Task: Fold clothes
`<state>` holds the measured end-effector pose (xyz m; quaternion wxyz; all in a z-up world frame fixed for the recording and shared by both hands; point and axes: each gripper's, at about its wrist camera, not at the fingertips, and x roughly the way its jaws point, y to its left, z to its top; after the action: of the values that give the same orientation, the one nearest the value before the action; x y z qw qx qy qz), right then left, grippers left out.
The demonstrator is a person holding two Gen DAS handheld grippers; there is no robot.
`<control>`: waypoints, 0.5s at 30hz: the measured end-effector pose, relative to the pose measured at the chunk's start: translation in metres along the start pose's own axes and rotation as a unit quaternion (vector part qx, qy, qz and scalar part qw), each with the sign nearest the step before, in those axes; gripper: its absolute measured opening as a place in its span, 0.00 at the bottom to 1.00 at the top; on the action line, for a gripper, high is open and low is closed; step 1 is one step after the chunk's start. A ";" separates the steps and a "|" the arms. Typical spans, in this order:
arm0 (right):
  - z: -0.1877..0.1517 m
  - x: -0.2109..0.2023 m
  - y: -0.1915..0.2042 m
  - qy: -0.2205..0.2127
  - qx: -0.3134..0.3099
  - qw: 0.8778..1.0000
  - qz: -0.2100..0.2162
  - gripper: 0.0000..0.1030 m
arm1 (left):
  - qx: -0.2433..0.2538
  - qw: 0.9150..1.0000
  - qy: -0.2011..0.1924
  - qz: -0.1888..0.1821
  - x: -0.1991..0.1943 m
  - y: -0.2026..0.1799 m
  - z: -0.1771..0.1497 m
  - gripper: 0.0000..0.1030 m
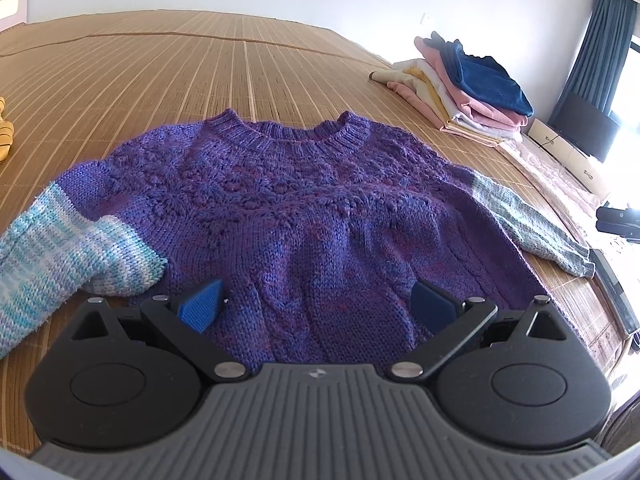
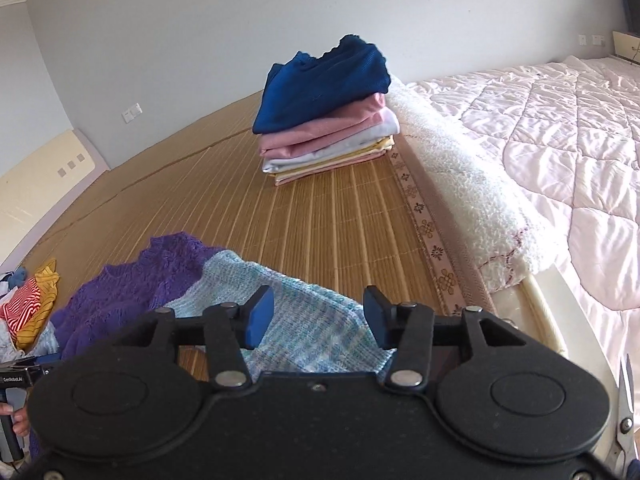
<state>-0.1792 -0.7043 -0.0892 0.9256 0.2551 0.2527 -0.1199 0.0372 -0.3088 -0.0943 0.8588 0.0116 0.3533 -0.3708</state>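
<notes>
Two grippers hang over one purple knit sweater [image 1: 304, 216], which lies flat on the bamboo mat [image 1: 200, 68], collar away, sleeves out to either side. The left gripper [image 1: 316, 304] sits above the hem at mid-body, jaws spread wide, empty, and whether they touch the knit I cannot tell. The right gripper [image 2: 318, 320] is over the pale blue sleeve [image 2: 312, 312], which runs lengthwise beneath and between its jaws, spread and gripping nothing; it seems nearer for folding that sleeve inward
</notes>
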 end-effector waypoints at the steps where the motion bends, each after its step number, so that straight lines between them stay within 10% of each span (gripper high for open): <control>1: -0.001 0.005 0.005 0.008 -0.007 1.000 0.006 0.51 | -0.001 1.000 0.000 0.000 0.000 0.000 0.000 0.98; 15: -0.009 0.065 0.087 0.068 -0.079 0.989 0.105 0.60 | -0.035 0.998 -0.049 0.037 -0.028 0.031 0.017 0.98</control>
<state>-0.0978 -0.6321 -0.0941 0.9309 0.2140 0.2956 0.0157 0.0544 -0.2731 -0.0714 0.8880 -0.0233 0.3229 -0.3267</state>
